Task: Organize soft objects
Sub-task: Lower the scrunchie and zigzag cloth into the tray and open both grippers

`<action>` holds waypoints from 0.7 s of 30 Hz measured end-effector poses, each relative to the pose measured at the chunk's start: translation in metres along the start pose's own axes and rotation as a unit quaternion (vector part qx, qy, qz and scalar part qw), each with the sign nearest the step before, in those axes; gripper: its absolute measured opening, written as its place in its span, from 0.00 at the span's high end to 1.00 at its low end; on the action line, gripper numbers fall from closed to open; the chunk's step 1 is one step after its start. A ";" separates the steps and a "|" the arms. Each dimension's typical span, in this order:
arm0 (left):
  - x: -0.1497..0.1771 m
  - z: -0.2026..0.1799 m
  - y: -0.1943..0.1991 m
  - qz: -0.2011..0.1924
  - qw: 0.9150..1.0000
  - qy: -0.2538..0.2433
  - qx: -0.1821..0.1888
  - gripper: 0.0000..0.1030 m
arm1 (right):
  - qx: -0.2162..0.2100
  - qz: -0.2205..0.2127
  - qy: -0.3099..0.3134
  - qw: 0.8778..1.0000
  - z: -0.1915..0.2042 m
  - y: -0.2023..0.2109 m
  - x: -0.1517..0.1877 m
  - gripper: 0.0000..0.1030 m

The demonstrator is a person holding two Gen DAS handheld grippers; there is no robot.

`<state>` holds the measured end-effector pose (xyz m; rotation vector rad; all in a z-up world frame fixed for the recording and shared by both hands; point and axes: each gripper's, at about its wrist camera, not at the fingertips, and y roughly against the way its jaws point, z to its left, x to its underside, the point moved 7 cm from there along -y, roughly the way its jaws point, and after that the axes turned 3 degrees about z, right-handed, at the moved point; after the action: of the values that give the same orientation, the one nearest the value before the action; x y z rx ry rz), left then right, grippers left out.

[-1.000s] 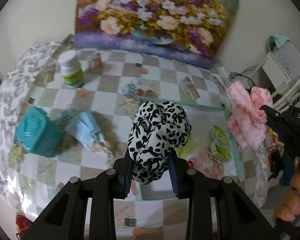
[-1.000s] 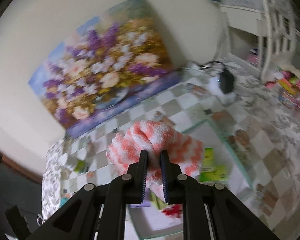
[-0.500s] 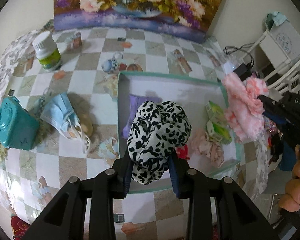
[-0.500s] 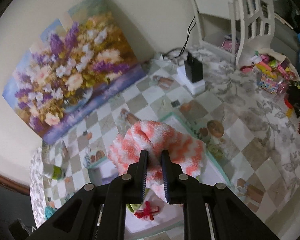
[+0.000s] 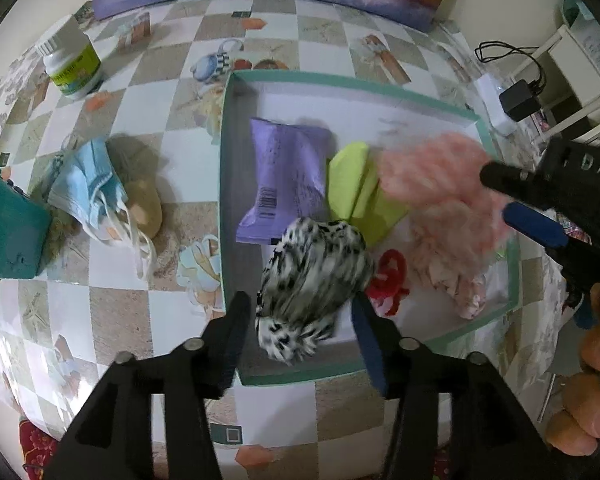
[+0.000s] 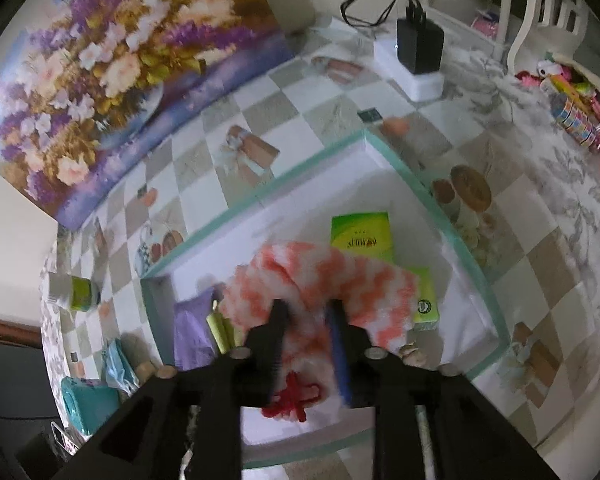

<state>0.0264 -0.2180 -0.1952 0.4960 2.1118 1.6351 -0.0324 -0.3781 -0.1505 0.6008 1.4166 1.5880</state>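
Teal tin [image 5: 8, 224], masks [image 5: 88, 192], bottle [image 5: 72, 68] flank box [image 5: 222, 184].

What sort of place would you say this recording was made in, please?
Most likely a room in a home. A table under a checked, printed tablecloth stands against a wall, a flower painting leans behind it, and a charger sits plugged in beside white furniture.

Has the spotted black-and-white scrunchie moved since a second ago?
Yes. The spotted scrunchie has dropped out of the just-opened left gripper into the green-rimmed tray.
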 end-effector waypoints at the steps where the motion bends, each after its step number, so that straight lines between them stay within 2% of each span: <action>1: 0.001 0.000 0.000 0.001 1.000 0.000 0.001 0.41 | 0.002 -0.001 -0.002 1.000 -0.001 0.001 0.000 0.55; 4: 0.003 -0.001 0.001 0.003 1.000 0.001 0.005 0.40 | 0.006 -0.006 -0.002 1.000 -0.002 0.004 -0.001 0.44; 6: 0.003 0.001 0.004 0.002 1.000 0.007 0.010 0.33 | 0.012 -0.009 0.000 1.000 -0.002 0.005 -0.001 0.38; 7: 0.003 0.002 0.006 0.001 1.000 0.013 0.014 0.24 | 0.014 -0.010 0.001 1.000 -0.001 0.005 -0.002 0.38; 9: 0.001 0.006 0.011 -0.004 1.000 0.021 0.021 0.23 | 0.017 -0.011 0.002 1.000 -0.001 0.006 -0.002 0.31; 13: -0.005 0.017 0.023 -0.017 0.998 0.046 0.032 0.21 | 0.025 -0.015 0.006 1.000 -0.001 0.007 -0.003 0.23; 14: -0.006 0.020 0.025 -0.019 0.998 0.053 0.035 0.20 | 0.027 -0.017 0.007 0.999 -0.001 0.007 -0.003 0.18; 19: -0.009 0.048 0.032 -0.029 0.992 0.119 0.042 0.19 | 0.034 -0.021 0.015 0.999 0.001 0.007 -0.003 0.07; 21: -0.010 0.059 0.032 -0.029 0.989 0.142 0.042 0.15 | 0.037 -0.022 0.020 0.999 0.002 0.007 -0.003 0.02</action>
<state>0.0672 -0.1672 -0.1758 0.2347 2.3840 1.6726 -0.0312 -0.3794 -0.1428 0.5795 1.5136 1.5274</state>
